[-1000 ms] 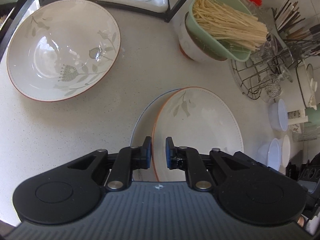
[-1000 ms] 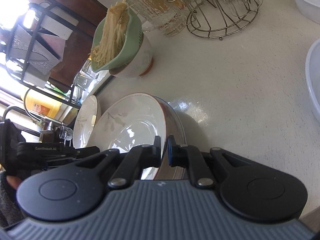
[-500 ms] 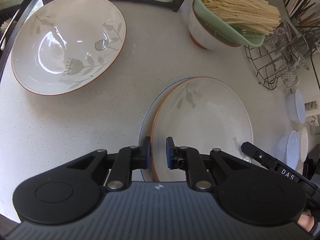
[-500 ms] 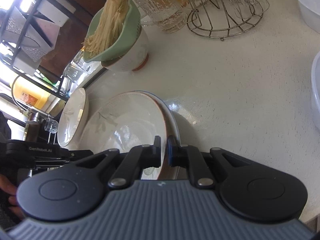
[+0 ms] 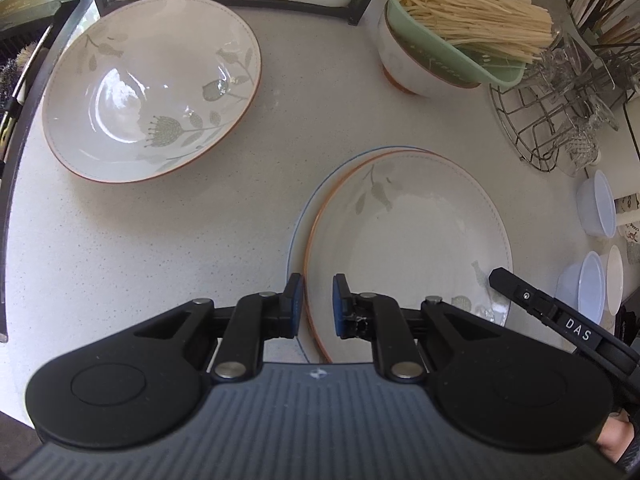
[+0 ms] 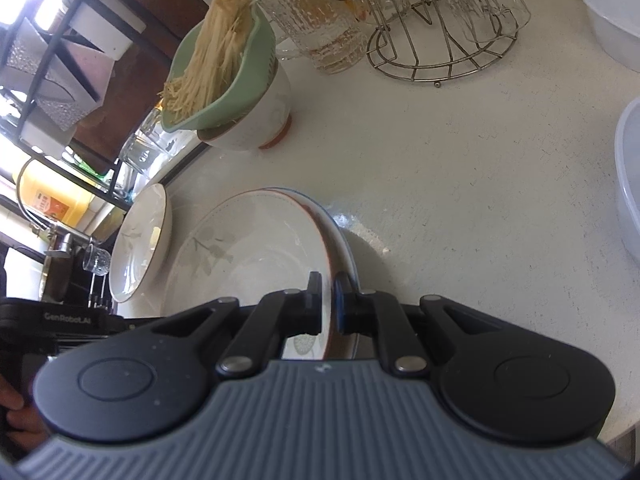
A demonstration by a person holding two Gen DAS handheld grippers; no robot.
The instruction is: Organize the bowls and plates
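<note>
1. The orange-rimmed plate lies on a blue-rimmed plate on the table.
2. The left gripper straddles its rim at 7 o'clock, slightly apart, not clamping.
3. The right gripper is clenched on its rim at 4 o'clock.
4. The big bowl lies at 10 o'clock from the plates.

Blue-rimmed plate was almost wholly covered by the leaf-patterned plate on top; only a thin crescent showed. Both plates' near edges hid behind the left claw. Plastic bowls were cut off at the right edge.
</note>
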